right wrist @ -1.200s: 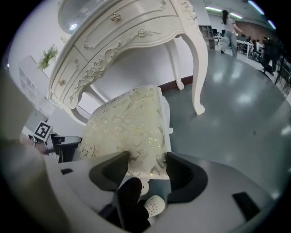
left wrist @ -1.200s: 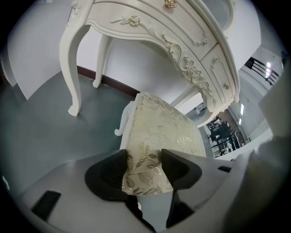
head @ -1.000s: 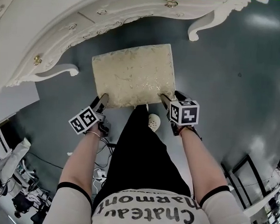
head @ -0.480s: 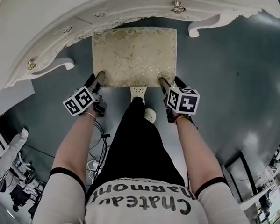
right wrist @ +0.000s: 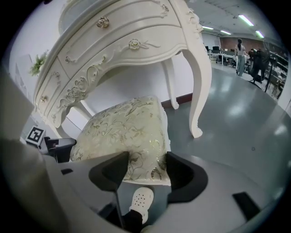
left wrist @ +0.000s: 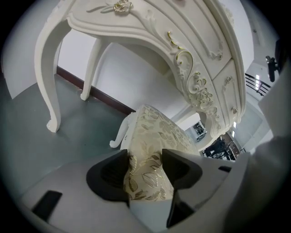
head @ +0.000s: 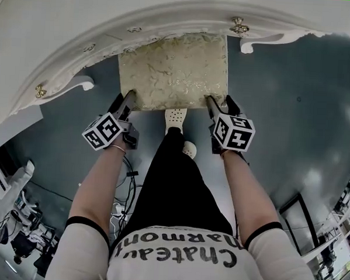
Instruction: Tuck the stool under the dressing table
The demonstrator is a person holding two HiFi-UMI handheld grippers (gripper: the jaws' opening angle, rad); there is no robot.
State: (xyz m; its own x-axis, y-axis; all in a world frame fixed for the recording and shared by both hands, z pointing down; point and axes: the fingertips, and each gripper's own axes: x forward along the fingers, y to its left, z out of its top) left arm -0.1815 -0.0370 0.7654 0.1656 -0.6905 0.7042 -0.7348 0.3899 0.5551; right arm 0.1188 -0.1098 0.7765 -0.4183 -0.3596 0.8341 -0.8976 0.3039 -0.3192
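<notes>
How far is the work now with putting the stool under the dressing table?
Done: the far edge of the stool is under the front edge of the table. In hand: the left gripper and right gripper each clamp a near corner of the seat. Left: most of the seat sticks out in front, so it likely needs pushing further in, then releasing.

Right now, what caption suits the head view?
Left hand-held gripper and right hand-held gripper grip the stool by near corners, far edge under the table.
</notes>
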